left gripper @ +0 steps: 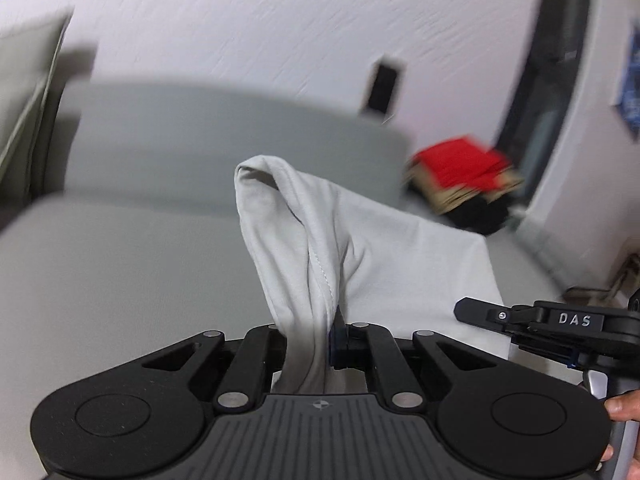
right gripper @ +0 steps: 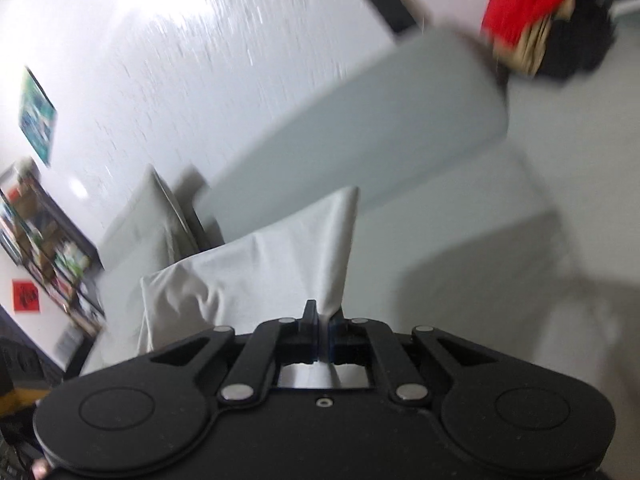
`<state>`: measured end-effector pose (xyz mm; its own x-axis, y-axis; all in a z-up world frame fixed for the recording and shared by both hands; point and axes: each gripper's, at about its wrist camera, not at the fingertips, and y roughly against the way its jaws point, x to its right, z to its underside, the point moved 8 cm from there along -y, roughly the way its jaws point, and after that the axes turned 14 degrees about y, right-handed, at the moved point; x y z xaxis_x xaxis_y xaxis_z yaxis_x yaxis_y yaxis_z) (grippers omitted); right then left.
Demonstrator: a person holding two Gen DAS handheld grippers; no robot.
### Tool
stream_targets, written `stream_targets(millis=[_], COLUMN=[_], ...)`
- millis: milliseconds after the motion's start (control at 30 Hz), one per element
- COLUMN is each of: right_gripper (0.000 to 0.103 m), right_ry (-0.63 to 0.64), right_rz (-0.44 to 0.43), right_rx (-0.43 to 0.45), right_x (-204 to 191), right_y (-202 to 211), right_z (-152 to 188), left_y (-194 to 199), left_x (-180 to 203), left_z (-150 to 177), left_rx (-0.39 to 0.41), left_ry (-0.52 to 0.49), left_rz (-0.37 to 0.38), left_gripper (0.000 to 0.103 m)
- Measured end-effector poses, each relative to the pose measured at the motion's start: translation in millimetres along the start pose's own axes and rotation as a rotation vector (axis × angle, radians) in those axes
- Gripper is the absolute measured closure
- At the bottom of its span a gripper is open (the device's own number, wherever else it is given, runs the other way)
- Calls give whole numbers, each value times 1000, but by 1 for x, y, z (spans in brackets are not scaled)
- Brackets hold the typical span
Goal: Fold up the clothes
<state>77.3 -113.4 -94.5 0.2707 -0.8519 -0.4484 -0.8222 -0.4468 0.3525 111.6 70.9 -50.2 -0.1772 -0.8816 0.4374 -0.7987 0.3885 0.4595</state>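
A pale grey garment (left gripper: 360,248) hangs lifted above the grey sofa seat (left gripper: 120,264). My left gripper (left gripper: 320,340) is shut on a bunched, stitched edge of it, and a fold of cloth rises in front of the jaws. In the right wrist view my right gripper (right gripper: 323,328) is shut on another corner of the garment (right gripper: 256,268), which stretches away to the left in a taut sheet. The right gripper (left gripper: 532,320) also shows at the right edge of the left wrist view, beside the cloth.
The sofa backrest (left gripper: 224,132) runs behind the garment, with a pale cushion (right gripper: 140,224) at one end. A stack of folded clothes, red on top (left gripper: 464,176), lies at the other end. A white wall (left gripper: 280,20) stands behind. A shelf with clutter (right gripper: 44,248) is at the far left.
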Motion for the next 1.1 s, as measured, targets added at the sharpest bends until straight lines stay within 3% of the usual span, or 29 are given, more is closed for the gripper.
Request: stream_targets(millis=[133, 233, 333, 467, 600, 733, 800, 933, 1000, 1067, 1100], right_gripper=[99, 99, 99, 99, 99, 99, 99, 97, 89, 82, 72], right_ry=[50, 39, -8, -5, -26, -60, -85, -120, -134, -147, -140], right_rz=[64, 143, 227, 353, 439, 487, 503, 519, 571, 604, 609], right_rx=[147, 206, 248, 291, 290, 239, 207, 75, -4, -22, -6], right_x=[16, 47, 90, 138, 199, 256, 283, 335, 355, 366, 364], right_y=[95, 152, 199, 230, 230, 200, 179, 129, 118, 124, 133], right_z=[-26, -35, -42, -56, -73, -93, -95, -83, -65, -53, -50], left_y=[24, 18, -9, -58, -115, -160, -186, -255, -272, -267, -262], left_x=[86, 148, 202, 265, 315, 334, 324, 293, 270, 246, 235], left_z=[10, 25, 42, 63, 83, 91, 92, 108, 116, 113, 110], left_rx=[58, 49, -9, -90, -145, -181, -197, -270, -288, -255, -235], left_ry=[-79, -141, -154, -157, -179, -192, -190, -184, -202, -195, -200], left_rz=[112, 187, 265, 333, 341, 319, 292, 149, 74, 35, 10], left_gripper=[96, 96, 96, 95, 95, 96, 94, 79, 67, 63, 65])
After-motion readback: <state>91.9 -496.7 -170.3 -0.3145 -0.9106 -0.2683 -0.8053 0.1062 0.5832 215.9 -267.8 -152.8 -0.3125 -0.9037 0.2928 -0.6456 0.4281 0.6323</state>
